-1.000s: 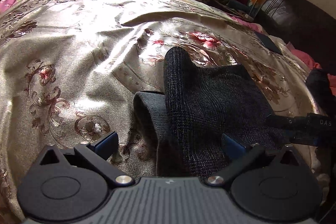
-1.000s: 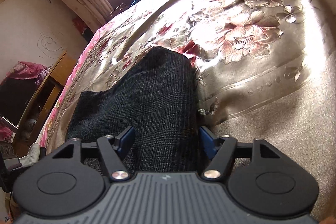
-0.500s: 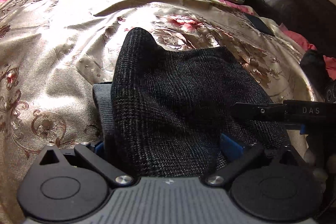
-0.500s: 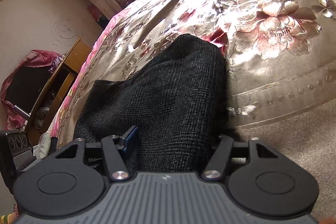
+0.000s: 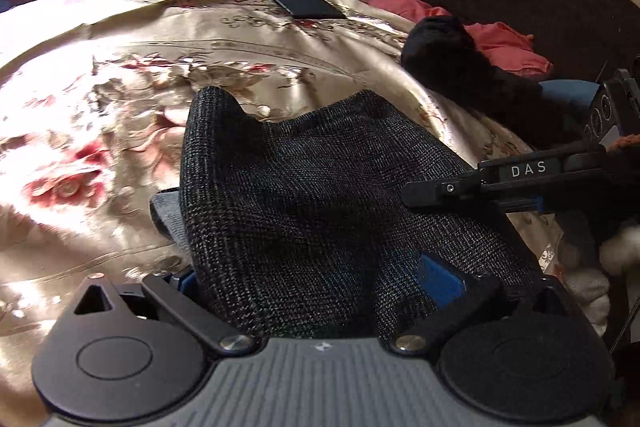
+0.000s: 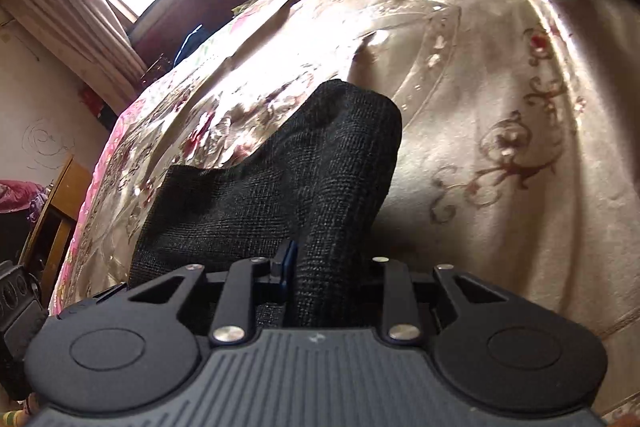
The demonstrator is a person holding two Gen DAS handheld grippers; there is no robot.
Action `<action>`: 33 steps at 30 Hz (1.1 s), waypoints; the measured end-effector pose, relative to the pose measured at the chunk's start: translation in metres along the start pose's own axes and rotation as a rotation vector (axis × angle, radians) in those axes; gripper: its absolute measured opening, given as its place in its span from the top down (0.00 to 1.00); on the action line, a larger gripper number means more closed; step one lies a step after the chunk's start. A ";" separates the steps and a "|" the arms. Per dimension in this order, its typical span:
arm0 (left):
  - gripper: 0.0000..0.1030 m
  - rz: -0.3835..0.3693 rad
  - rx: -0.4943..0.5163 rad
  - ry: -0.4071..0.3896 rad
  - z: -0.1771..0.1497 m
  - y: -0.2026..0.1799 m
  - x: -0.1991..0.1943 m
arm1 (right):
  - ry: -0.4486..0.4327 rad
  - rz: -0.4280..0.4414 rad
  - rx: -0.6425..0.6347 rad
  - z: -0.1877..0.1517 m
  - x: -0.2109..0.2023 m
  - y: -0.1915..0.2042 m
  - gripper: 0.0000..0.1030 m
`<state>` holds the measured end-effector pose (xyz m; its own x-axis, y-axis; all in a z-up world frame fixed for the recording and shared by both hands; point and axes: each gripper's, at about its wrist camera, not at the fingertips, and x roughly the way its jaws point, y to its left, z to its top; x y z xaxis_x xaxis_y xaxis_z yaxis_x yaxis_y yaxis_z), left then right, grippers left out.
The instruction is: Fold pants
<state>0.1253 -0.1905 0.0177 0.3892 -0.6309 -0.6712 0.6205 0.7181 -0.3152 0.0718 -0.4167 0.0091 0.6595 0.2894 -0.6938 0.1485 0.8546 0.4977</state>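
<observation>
Since the earlier frames, both views have been swung across the bedspread [image 5: 100,131] and the right gripper [image 6: 328,267] has just been closing; the pants [image 6: 280,187] are now pinched between its pads. Nearest, at lower centre, the left gripper [image 5: 312,279] is seen wider, with cloth filling the gap; whether it is clamped cannot be told. Farther off, the pants' long axis runs away toward upper centre.

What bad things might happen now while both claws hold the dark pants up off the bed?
1. The right claw, whose jaws have just been closing, pinches only a narrow bunch of the pants; it might slip out.
2. The left claw holds a thick wad, so layers may shift.
3. Dragging could wrinkle the bedspread.
</observation>
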 end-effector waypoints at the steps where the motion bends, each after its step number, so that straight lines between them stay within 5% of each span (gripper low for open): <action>1: 0.00 -0.029 0.016 0.011 0.006 -0.010 0.014 | -0.017 -0.043 0.008 0.007 -0.008 -0.016 0.74; 8: 0.00 -0.101 0.202 0.052 0.021 -0.094 0.084 | -0.115 -0.247 0.085 0.042 -0.033 -0.094 0.66; 11: 0.00 -0.079 0.233 0.043 0.015 -0.101 0.079 | -0.155 -0.252 0.089 0.040 -0.044 -0.095 0.64; 16: 0.00 -0.027 0.185 0.013 0.007 -0.080 0.045 | -0.305 -0.432 -0.083 0.007 -0.071 -0.062 0.59; 20: 0.00 0.029 0.079 -0.111 0.025 -0.075 0.031 | -0.353 -0.362 -0.122 -0.003 -0.075 -0.043 0.60; 24: 0.00 0.144 0.051 -0.191 0.038 -0.092 0.050 | -0.234 -0.321 -0.172 0.009 -0.050 -0.043 0.58; 28: 0.00 0.271 0.026 -0.017 0.032 -0.088 0.094 | -0.148 -0.375 -0.166 0.009 -0.028 -0.056 0.60; 33: 0.00 0.268 -0.012 -0.031 0.019 -0.079 0.075 | -0.212 -0.306 -0.167 0.007 -0.048 -0.031 0.56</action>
<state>0.1190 -0.3001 0.0049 0.5592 -0.4264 -0.7110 0.4844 0.8640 -0.1371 0.0402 -0.4604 0.0306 0.7434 -0.0700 -0.6652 0.2514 0.9508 0.1809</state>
